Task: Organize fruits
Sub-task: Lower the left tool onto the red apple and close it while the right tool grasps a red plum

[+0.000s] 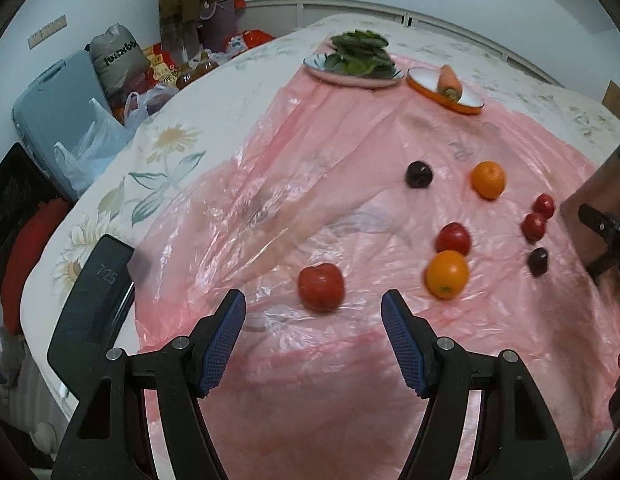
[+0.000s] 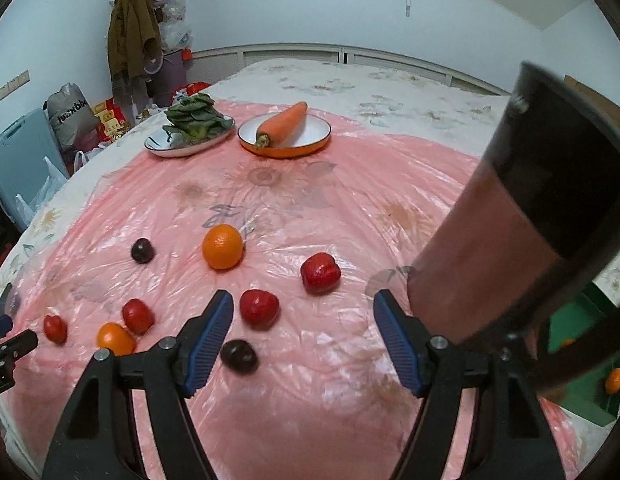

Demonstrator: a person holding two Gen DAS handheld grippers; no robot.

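Fruits lie scattered on a pink plastic sheet (image 1: 350, 400). In the left wrist view, my left gripper (image 1: 313, 312) is open and empty, just short of a red fruit (image 1: 321, 287). Beyond it lie an orange (image 1: 447, 274), a red fruit (image 1: 453, 239), a far orange (image 1: 488, 179) and a dark plum (image 1: 419, 174). In the right wrist view, my right gripper (image 2: 303, 312) is open and empty, with a red fruit (image 2: 259, 307) and a dark plum (image 2: 240, 356) between its fingers. Another red fruit (image 2: 320, 273) and an orange (image 2: 223, 246) lie ahead.
A plate of leafy greens (image 2: 190, 126) and an orange-rimmed plate (image 2: 310, 142) with a carrot (image 2: 284, 123) stand at the back. A dark brown cylinder (image 2: 510, 220) rises close on the right. A green box (image 2: 582, 360) holding an orange (image 2: 614, 380) sits at the far right. Bags and a suitcase stand left of the bed.
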